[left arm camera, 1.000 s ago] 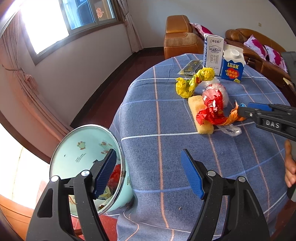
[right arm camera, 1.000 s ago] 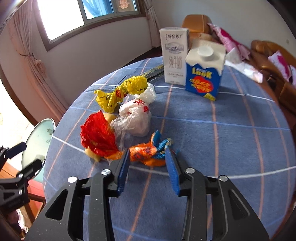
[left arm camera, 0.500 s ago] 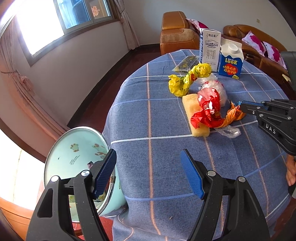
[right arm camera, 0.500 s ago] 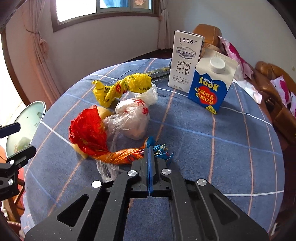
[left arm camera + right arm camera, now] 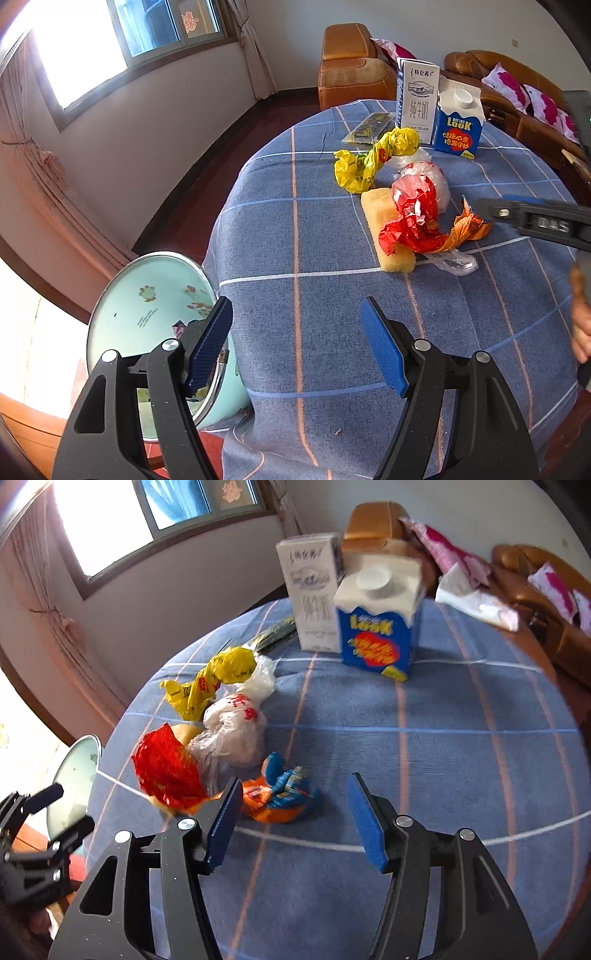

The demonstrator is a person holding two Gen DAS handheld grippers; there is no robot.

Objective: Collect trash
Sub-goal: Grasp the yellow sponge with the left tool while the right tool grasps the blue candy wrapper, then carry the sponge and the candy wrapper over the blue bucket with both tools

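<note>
Trash lies in a heap on the blue checked tablecloth (image 5: 295, 229): a yellow wrapper (image 5: 373, 158), a white plastic bag (image 5: 428, 177), a red wrapper (image 5: 410, 225), a yellow sponge (image 5: 384, 236) and an orange-and-blue wrapper (image 5: 277, 797). My left gripper (image 5: 299, 343) is open and empty, over the table's near edge beside the mint-green trash bin (image 5: 147, 314). My right gripper (image 5: 291, 819) is open, just behind the orange-and-blue wrapper, which lies on the cloth by its left finger. The right gripper also shows in the left wrist view (image 5: 491, 210).
Two upright cartons stand at the table's far side: a white milk carton (image 5: 417, 99) and a blue one (image 5: 458, 122). A dark flat packet (image 5: 369, 127) lies beside them. Brown sofas (image 5: 351, 66) with pink cushions stand beyond. The bin sits below the table's left edge.
My right gripper, shut on the orange-and-blue wrapper half a second ago, has opened and pulled back; the wrapper lies on the cloth. The left gripper shifted slightly, still open.
</note>
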